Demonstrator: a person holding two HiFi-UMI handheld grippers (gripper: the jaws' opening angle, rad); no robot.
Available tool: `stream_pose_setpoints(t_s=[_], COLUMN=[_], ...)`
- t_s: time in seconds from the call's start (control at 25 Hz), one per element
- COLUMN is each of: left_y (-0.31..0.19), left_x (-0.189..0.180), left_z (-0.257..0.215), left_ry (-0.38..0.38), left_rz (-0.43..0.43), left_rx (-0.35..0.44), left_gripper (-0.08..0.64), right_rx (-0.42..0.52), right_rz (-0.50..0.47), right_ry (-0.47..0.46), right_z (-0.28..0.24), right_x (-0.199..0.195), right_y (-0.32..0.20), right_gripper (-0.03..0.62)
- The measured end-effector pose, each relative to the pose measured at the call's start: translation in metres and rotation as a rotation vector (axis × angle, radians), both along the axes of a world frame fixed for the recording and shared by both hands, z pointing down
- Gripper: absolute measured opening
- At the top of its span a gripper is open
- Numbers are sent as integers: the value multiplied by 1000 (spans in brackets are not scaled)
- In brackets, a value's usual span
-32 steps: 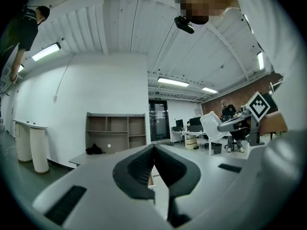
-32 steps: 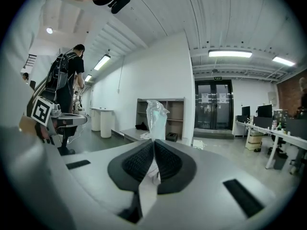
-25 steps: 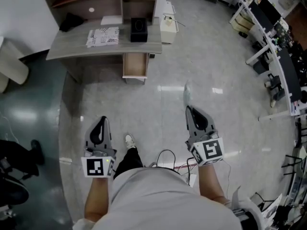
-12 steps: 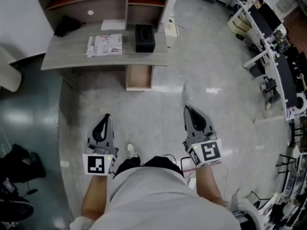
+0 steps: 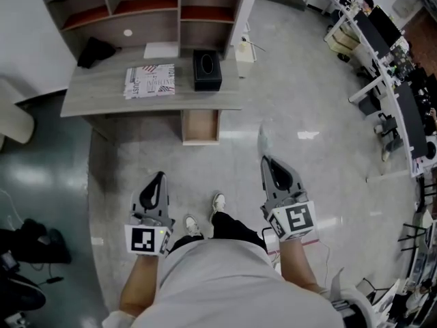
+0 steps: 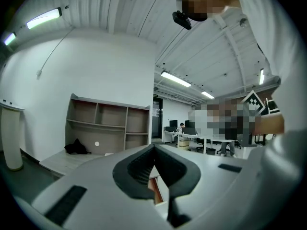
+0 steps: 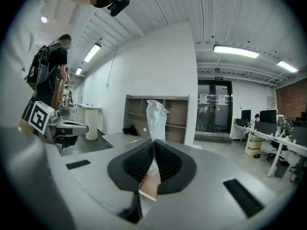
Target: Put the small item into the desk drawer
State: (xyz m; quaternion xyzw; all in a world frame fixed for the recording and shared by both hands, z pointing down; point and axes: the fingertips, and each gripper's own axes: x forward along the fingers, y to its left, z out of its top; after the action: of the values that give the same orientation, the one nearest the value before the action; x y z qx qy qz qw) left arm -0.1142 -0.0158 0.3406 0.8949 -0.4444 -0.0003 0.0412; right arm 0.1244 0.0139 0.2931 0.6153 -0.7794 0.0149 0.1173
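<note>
Carry step: your right tongs [image 5: 265, 159] pinch the small plastic bag [image 5: 262, 139]; your left tongs [image 5: 161, 176] are pressed together, empty. Next, reach the open drawer [image 5: 201, 125] at upper centre and release.

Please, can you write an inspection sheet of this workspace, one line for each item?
Surface: grey desk, mostly bare.
Job's things: small clear bag in the right tongs; drawer open.
Clutter: patterned paper, black box, dark item, all on the desk.
Tongs: left tongs shut, empty; right tongs shut on the bag.
Cables: thin leads on the floor near the feet.
Surroundings: shelf unit behind; office desks at the right.
</note>
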Motion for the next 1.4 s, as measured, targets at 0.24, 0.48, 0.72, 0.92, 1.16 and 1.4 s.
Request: stream_pose_setpoints(t_s=[0.24,0.48,0.72,0.92,1.16,1.4], left_y=[-33,-59,-66,-68,-65,-62], left_x=[23,50,63,53,44,41], left_z=[-25,-34,-23,-17,-8,1], left_ry=[-11,-48,-77,-70,-74,-63], left_rz=[-84,-128,-170,-225,-253,-269], left_rx=[64,88,64,43,33,0], left_gripper=[18,18,18,18,18,18], right_rx=[31,48,8,-13,-40,-68], right_rz=[-71,-129,-178,-207,-240,-282], right_ry=[-6,-9,-12,-6,21,42], right_z=[-2,-5,14,24,35,51], right_x=[30,58,70,67,53,36], right_y=[-46,-87,-104,-110,-112,-115], right_gripper=[28,28,28,29,28,28])
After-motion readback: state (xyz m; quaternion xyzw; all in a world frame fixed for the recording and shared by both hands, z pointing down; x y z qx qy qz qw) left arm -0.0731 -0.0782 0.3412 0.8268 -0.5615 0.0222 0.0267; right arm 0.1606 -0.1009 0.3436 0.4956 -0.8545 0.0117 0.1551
